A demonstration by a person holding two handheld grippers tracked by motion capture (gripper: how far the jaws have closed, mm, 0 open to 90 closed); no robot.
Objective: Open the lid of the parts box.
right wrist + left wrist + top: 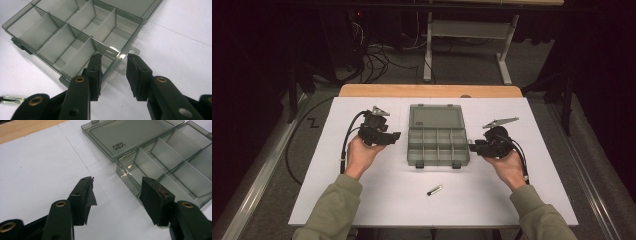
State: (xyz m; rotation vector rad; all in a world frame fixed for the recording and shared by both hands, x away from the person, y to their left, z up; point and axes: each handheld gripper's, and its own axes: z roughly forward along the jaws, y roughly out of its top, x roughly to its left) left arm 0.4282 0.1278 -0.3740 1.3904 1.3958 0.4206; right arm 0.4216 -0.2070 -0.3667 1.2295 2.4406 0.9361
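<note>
So there's a smoky clear plastic organizer box [438, 145] sitting in the middle of the white table [377, 200], lid [435, 117] flipped fully open and lying flat on the far side. The compartments all look bare from where I'm standing, just dividers.

The person has a gripper in each hand, one on either side of the box. The left gripper [395, 135] hovers just off the box's left edge, jaws spread apart with nothing between them, only bare table underneath. In the left gripper view [117, 192] the near corner of the box sits right past the tips.

The right gripper [472, 147] is at the box's right edge. In the right gripper view [113, 66] its jaws straddle the little tab on the box's side wall, but there's a clear gap on both sides, so it's loose, not clamping anything.

Closer to the person a small dark pen-like thing [435, 190] lies on the table, well apart from the box. Too small to say what it is, honestly.
</note>
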